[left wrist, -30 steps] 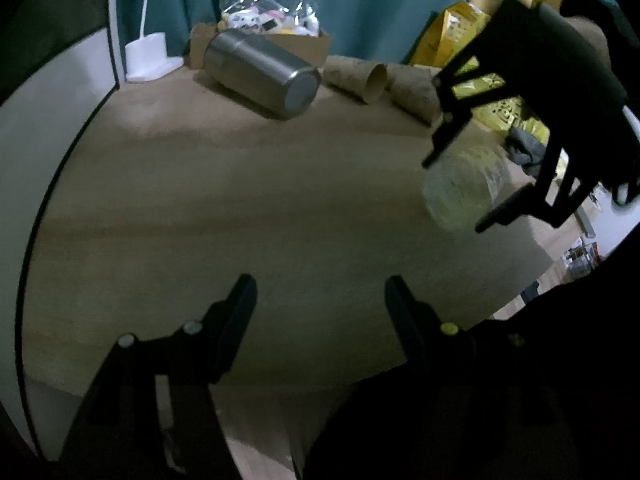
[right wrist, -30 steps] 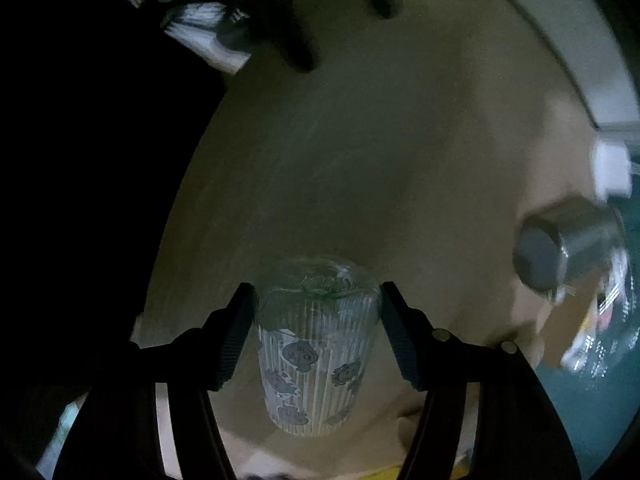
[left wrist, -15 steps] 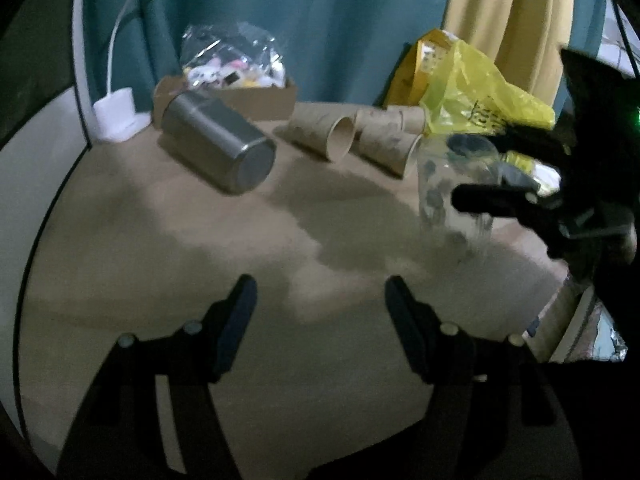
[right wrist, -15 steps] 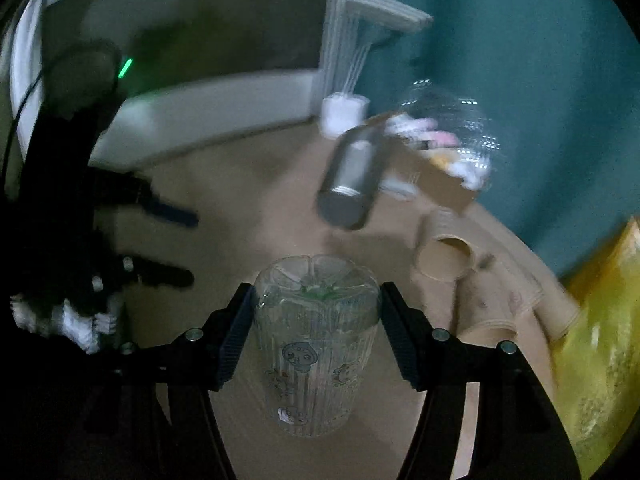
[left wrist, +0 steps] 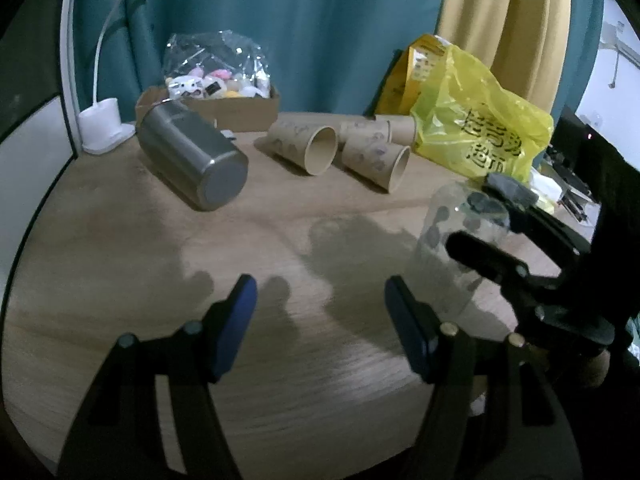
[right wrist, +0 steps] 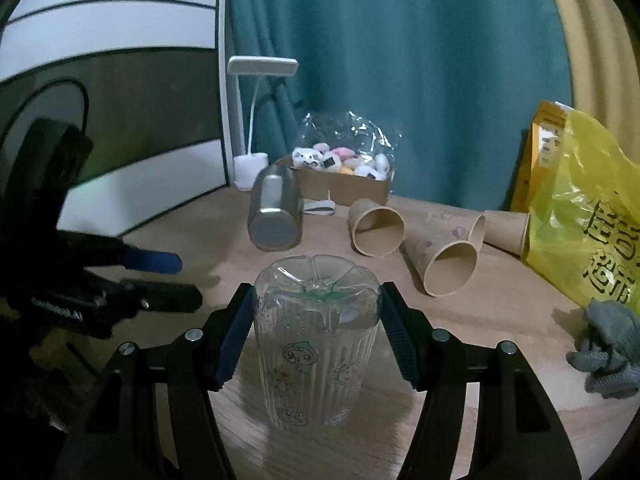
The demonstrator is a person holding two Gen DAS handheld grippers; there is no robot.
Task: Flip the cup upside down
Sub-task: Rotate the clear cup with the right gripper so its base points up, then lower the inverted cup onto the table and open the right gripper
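Observation:
A clear ribbed plastic cup [right wrist: 316, 344] with cartoon prints stands upside down, its moulded base on top and its mouth at the wooden table [right wrist: 500, 320]. My right gripper [right wrist: 316, 332] is shut on the cup, one blue pad on each side. In the left wrist view the cup [left wrist: 452, 248] shows at the right between the right gripper's fingers [left wrist: 484, 256]. My left gripper [left wrist: 320, 320] is open and empty, low over the table to the left of the cup; it also shows in the right wrist view [right wrist: 160, 280].
A steel tumbler [right wrist: 274, 216] lies on its side at the back. Three paper cups [right wrist: 378, 228] lie on their sides beside it. A yellow plastic bag [right wrist: 588, 232] fills the right. A cardboard box of small toys [right wrist: 344, 176], a white desk lamp [right wrist: 252, 120] and a grey glove [right wrist: 604, 352] are there too.
My right gripper has turned the cup from tilted in the air to base-up and brought it down to the table. My left gripper has tilted up and stayed open.

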